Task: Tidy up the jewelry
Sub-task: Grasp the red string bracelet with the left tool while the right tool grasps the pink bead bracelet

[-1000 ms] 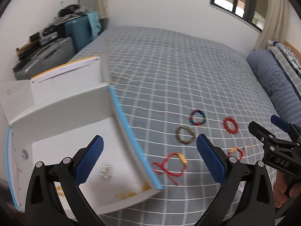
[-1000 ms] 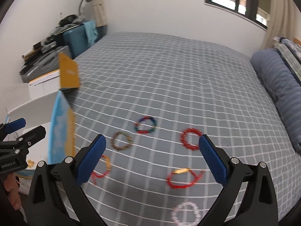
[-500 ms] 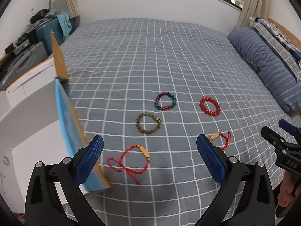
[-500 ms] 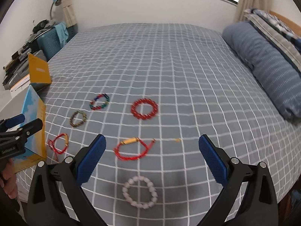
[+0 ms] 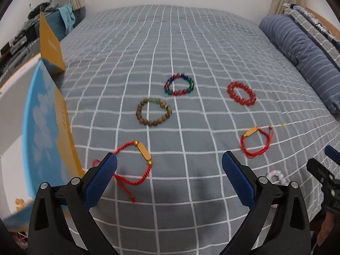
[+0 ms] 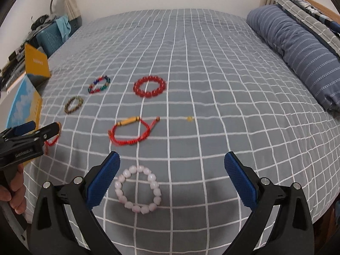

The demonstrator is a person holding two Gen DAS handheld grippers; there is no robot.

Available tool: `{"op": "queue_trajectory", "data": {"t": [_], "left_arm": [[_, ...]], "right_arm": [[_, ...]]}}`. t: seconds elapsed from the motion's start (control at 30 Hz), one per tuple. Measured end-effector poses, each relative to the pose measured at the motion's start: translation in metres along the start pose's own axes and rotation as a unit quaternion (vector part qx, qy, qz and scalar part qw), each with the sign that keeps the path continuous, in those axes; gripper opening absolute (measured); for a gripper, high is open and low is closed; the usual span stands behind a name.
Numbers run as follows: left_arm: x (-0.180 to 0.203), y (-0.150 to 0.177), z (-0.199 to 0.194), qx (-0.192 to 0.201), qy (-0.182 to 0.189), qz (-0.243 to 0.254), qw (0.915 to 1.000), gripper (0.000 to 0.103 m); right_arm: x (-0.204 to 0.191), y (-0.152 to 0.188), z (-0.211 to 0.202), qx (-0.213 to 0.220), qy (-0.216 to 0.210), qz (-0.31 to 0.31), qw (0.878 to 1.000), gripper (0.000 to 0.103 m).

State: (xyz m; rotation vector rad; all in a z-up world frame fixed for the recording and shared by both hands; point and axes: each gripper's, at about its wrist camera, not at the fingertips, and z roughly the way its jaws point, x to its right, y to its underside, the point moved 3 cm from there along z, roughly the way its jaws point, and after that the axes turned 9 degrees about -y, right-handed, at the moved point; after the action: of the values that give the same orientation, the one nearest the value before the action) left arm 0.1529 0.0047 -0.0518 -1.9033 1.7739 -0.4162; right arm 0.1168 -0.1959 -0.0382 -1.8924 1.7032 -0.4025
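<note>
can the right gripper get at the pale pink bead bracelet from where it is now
Probably yes. The right gripper is open and empty, and the pink bracelet lies flat on the bedspread just below its left finger, with nothing on top of it or in the way.

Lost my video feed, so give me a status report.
Left gripper open, empty, over red cord bracelet. Right gripper open, empty, above pink bead bracelet. Six bracelets loose on bedspread, none boxed. Path clear.

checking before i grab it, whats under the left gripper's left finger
The red cord bracelet runs under the left gripper's left finger. Its gold bar and most of the loop show; the cord stretch beneath the pad is hidden.
</note>
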Motion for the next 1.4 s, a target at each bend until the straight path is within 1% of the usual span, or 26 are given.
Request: {"op": "queue_trajectory", "data": {"t": [0.2, 0.27, 0.43, 0.57, 0.7, 0.73, 0.77, 0.8, 0.87, 0.9, 0.93, 0.97, 1.0, 1.03, 1.07, 1.1, 1.13, 1.17, 1.2, 1.23, 1.4], "left_arm": [[-0.001, 0.012, 0.026, -0.014, -0.016, -0.019, 0.9996, 0.097], [0.0, 0.014, 0.031, -0.017, -0.025, -0.021, 0.9993, 0.097], [-0.001, 0.014, 0.045, -0.025, -0.033, -0.036, 0.9985, 0.097], [-0.005, 0.012, 0.053, -0.027, -0.037, -0.05, 0.9977, 0.096], [-0.006, 0.008, 0.058, -0.034, -0.034, -0.053, 0.9975, 0.095], [-0.006, 0.008, 0.059, -0.035, -0.033, -0.054, 0.9974, 0.091], [-0.007, 0.007, 0.06, -0.037, -0.033, -0.056, 0.9972, 0.084], [-0.007, 0.007, 0.06, -0.039, -0.033, -0.058, 0.997, 0.08], [-0.011, 0.006, 0.06, -0.04, -0.031, -0.062, 0.9968, 0.069], [-0.012, 0.005, 0.06, -0.04, -0.03, -0.062, 0.9968, 0.066], [-0.014, 0.005, 0.059, -0.04, -0.028, -0.063, 0.9968, 0.059], [-0.015, 0.005, 0.059, -0.04, -0.027, -0.064, 0.9968, 0.052], [-0.015, 0.005, 0.059, -0.039, -0.026, -0.062, 0.997, 0.048], [-0.015, 0.005, 0.059, -0.04, -0.025, -0.058, 0.9972, 0.042], [-0.014, 0.005, 0.059, -0.04, -0.024, -0.055, 0.9974, 0.035], [-0.014, 0.004, 0.058, -0.041, -0.023, -0.051, 0.9976, 0.032], [-0.013, 0.004, 0.058, -0.041, -0.022, -0.048, 0.9978, 0.023], [-0.013, 0.004, 0.057, -0.042, -0.02, -0.045, 0.9979, 0.013], [-0.012, 0.003, 0.057, -0.044, -0.017, -0.043, 0.998, 0.01], [-0.013, 0.003, 0.056, -0.046, -0.013, -0.042, 0.998, 0.008], [-0.015, 0.002, 0.054, -0.048, -0.002, -0.04, 0.9981, 0.008]], "right_arm": [[-0.005, 0.017, 0.017, -0.023, -0.008, -0.005, 1.0, 0.087], [-0.006, 0.02, 0.021, -0.03, -0.01, -0.006, 0.999, 0.085], [-0.01, 0.027, 0.028, -0.043, -0.015, -0.011, 0.999, 0.078], [-0.011, 0.032, 0.035, -0.057, -0.02, -0.011, 0.998, 0.071], [-0.01, 0.036, 0.043, -0.072, -0.027, -0.008, 0.997, 0.062], [-0.011, 0.037, 0.045, -0.077, -0.029, -0.009, 0.997, 0.061], [-0.011, 0.037, 0.047, -0.079, -0.03, -0.009, 0.996, 0.058], [-0.012, 0.038, 0.049, -0.083, -0.031, -0.011, 0.996, 0.054], [-0.014, 0.038, 0.053, -0.09, -0.034, -0.012, 0.995, 0.048], [-0.014, 0.038, 0.054, -0.092, -0.033, -0.012, 0.995, 0.046], [-0.014, 0.038, 0.055, -0.092, -0.032, -0.011, 0.995, 0.044], [-0.015, 0.038, 0.055, -0.093, -0.032, -0.011, 0.995, 0.041], [-0.015, 0.038, 0.055, -0.094, -0.033, -0.011, 0.995, 0.038], [-0.016, 0.038, 0.055, -0.095, -0.033, -0.011, 0.995, 0.036], [-0.017, 0.038, 0.056, -0.096, -0.033, -0.011, 0.995, 0.033], [-0.017, 0.038, 0.056, -0.097, -0.032, -0.011, 0.995, 0.027], [-0.018, 0.038, 0.056, -0.099, -0.032, -0.012, 0.995, 0.024], [-0.019, 0.038, 0.056, -0.099, -0.03, -0.013, 0.995, 0.018], [-0.019, 0.039, 0.056, -0.1, -0.028, -0.014, 0.994, 0.012], [-0.019, 0.038, 0.056, -0.101, -0.026, -0.014, 0.994, 0.012], [-0.02, 0.037, 0.051, -0.097, -0.02, -0.014, 0.995, 0.012]]}}
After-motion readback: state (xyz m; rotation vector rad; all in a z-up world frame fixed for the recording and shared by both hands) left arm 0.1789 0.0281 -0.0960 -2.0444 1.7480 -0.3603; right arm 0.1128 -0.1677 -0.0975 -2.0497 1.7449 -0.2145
